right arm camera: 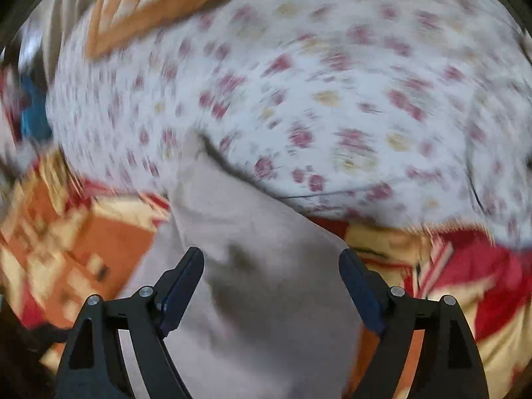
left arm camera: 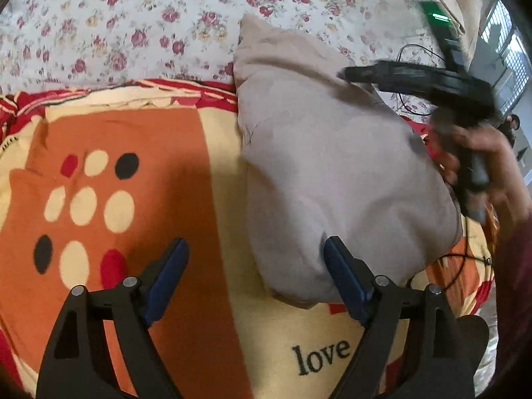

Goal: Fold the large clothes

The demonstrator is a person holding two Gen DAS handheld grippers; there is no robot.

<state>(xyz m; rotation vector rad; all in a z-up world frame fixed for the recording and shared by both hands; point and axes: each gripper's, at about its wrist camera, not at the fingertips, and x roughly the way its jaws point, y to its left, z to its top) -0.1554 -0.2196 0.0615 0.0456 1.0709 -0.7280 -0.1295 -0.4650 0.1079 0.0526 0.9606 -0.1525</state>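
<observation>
Garment (left arm camera: 332,166): beige, folded into long bundle, lying on orange-cream blanket (left arm camera: 133,166) marked "love", far end reaching flowered sheet (left arm camera: 133,16).
Left gripper (left arm camera: 256,266): fingers spread wide, nothing between them, right fingertip at bundle's near edge.
Right gripper (right arm camera: 271,272): fingers spread, empty, above garment; view blurred.
Right hand (left arm camera: 482,166): on gripper handle.

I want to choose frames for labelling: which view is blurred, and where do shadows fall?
Right wrist view: strong motion blur over the floral sheet and beige garment; only the fingers look sharp. Left wrist view: mostly sharp, but the right gripper is smeared, and a dark shadow lies on the orange blanket.
</observation>
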